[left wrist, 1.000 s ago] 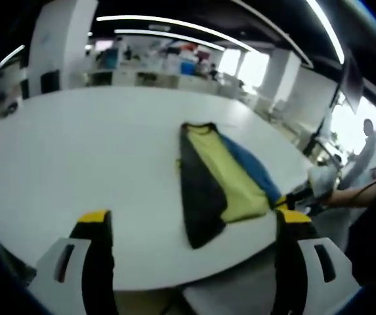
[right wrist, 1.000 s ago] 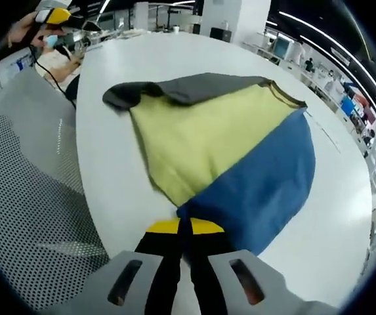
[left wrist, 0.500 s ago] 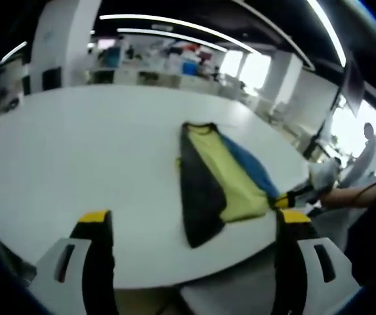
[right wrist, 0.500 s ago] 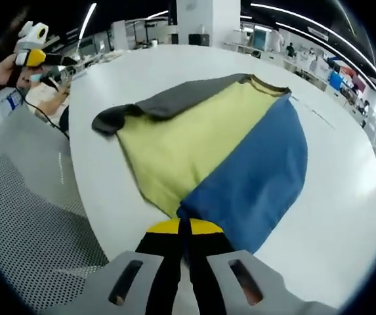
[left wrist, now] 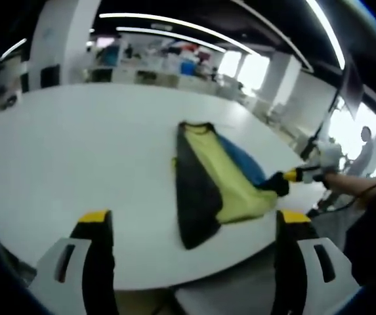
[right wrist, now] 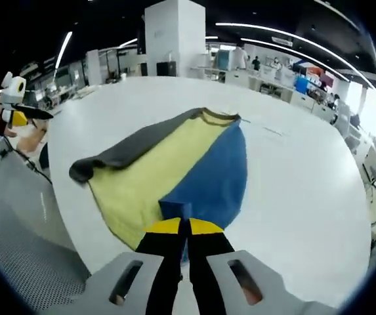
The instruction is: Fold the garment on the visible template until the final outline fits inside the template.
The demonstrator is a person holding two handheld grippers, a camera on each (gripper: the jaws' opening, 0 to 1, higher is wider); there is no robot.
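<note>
The garment [left wrist: 207, 177] lies flat on the white table [left wrist: 76, 144], with a dark grey strip [right wrist: 135, 146], a yellow panel [right wrist: 135, 184] and a blue panel [right wrist: 217, 174]. Its collar [right wrist: 217, 117] points away from me. My right gripper [right wrist: 183, 227] is shut on a blue corner of the hem [right wrist: 174, 210], which is lifted and doubled back. That same right gripper [left wrist: 285, 180] reaches in over the garment's near edge. My left gripper [left wrist: 194, 218] hangs wide open short of the table's edge, holding nothing. It shows again far left as the left gripper [right wrist: 14, 98] in a hand.
A grey mesh chair [right wrist: 23, 249] stands close at the table's edge beside the garment. A thin faint line [right wrist: 266, 130] marks the table [right wrist: 306, 197] beyond the collar. Desks and people [left wrist: 365, 141] fill the office behind.
My right gripper has carried the blue hem corner up and inward over the garment, so the blue panel starts to fold. The left gripper has stayed open and still.
</note>
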